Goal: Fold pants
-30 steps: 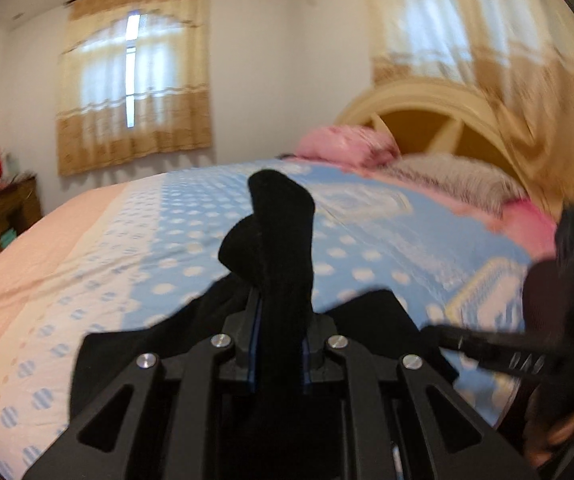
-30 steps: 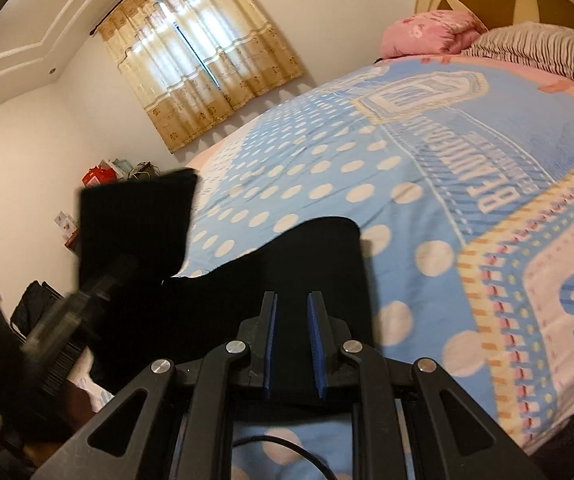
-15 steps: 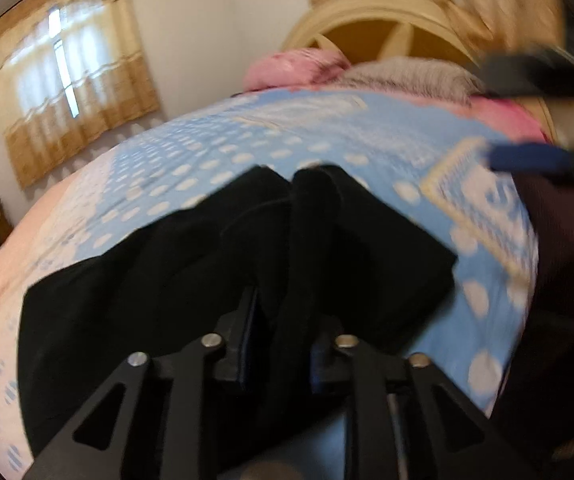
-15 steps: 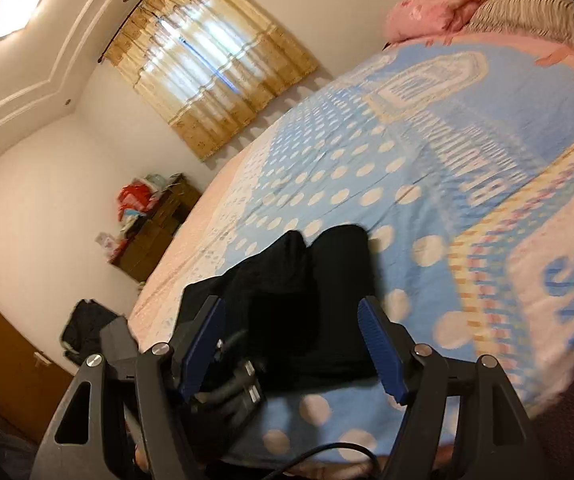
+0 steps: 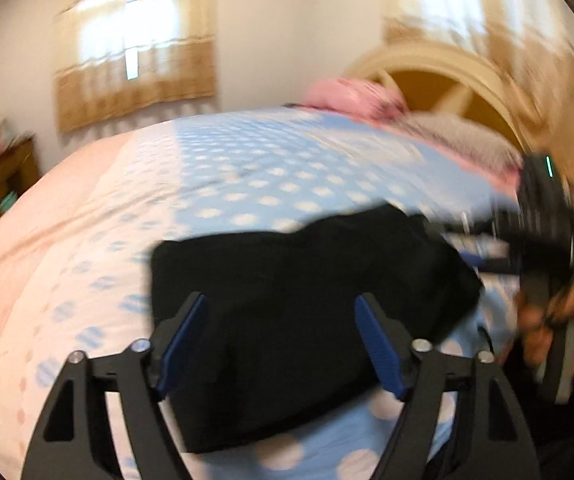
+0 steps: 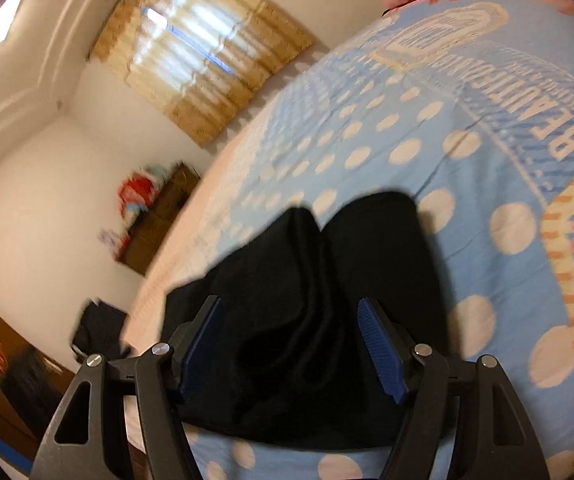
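Up close, the left gripper (image 5: 281, 340) is spread wide with nothing between its blue pads, and the right gripper (image 6: 291, 344) is just as wide and just as empty. Right beyond both lie the black pants (image 5: 307, 300), bundled into a compact stack on the blue polka-dot bedspread (image 6: 467, 168) near the bed's front edge. That fabric looks soft, light and floppy, so layers could slide; a pinch at a corner or along a folded edge, catching every layer, seems safest. The left view catches the person's right hand (image 5: 567, 320) on its handle beside the bundle; the right view alone shows the groove splitting the top layers. Farther back, pillows (image 5: 459, 136) and curtains (image 6: 207, 64).
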`<state>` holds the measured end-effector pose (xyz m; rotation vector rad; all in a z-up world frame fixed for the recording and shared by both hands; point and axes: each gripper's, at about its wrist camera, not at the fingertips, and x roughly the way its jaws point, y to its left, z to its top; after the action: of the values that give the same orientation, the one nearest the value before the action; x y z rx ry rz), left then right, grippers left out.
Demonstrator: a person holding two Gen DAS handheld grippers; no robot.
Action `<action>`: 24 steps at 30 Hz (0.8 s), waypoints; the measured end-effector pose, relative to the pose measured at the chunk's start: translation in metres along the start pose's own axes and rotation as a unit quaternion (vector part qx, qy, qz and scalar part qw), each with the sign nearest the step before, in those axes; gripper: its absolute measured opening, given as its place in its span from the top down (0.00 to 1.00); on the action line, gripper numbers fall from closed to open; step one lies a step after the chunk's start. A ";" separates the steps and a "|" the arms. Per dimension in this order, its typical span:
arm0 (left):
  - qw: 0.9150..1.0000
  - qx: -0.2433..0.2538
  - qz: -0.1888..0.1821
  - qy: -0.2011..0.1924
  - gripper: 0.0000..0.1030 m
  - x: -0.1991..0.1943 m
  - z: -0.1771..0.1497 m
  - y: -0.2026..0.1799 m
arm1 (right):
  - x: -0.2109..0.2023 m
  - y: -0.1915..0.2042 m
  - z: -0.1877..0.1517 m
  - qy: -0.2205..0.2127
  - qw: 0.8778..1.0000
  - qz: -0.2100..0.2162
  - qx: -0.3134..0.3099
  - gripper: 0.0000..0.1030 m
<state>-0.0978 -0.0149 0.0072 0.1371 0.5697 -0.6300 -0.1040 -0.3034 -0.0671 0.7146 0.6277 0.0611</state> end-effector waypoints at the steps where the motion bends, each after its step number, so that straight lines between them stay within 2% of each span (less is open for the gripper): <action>1: 1.000 -0.019 0.017 -0.005 0.13 -0.002 0.002 0.011 | 0.006 0.005 -0.004 0.011 1.000 -0.020 -0.012 0.33; 3: 0.998 -0.043 0.053 -0.002 0.13 0.002 0.003 0.026 | 0.010 0.017 -0.012 0.011 0.997 -0.060 -0.048 0.39; 5: 0.994 -0.067 0.084 0.013 0.13 0.009 0.001 0.040 | 0.013 0.029 -0.019 0.023 0.990 -0.103 -0.093 0.65; 8: 0.988 -0.121 0.094 0.028 0.13 0.015 -0.005 0.060 | 0.014 0.032 -0.026 0.035 0.987 -0.099 -0.120 0.79; 10: 0.982 -0.158 0.095 0.038 0.13 0.018 -0.011 0.070 | 0.014 0.037 -0.029 0.034 0.983 -0.109 -0.142 0.82; 11: 0.979 -0.173 0.094 0.044 0.13 0.019 -0.013 0.074 | 0.011 0.044 -0.030 0.030 0.977 -0.120 -0.171 0.83; 14: 0.978 -0.181 0.097 0.047 0.13 0.019 -0.012 0.079 | -0.007 0.066 -0.031 0.000 0.963 -0.126 -0.239 0.83; 17: 0.980 -0.162 0.108 0.039 0.13 0.016 -0.008 0.077 | -0.027 0.071 -0.026 -0.025 0.957 -0.131 -0.259 0.83; 20: 0.981 -0.154 0.108 0.046 0.13 0.026 -0.003 0.072 | -0.033 0.061 -0.023 -0.034 0.950 -0.163 -0.263 0.83; 24: 0.981 -0.136 0.116 0.069 0.13 0.040 0.002 0.059 | -0.029 0.037 -0.025 -0.023 0.954 -0.185 -0.236 0.83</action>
<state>-0.0355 0.0110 -0.0160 -0.0115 0.7561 -0.3122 -0.1353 -0.2679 -0.0434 0.1291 0.6622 -0.1477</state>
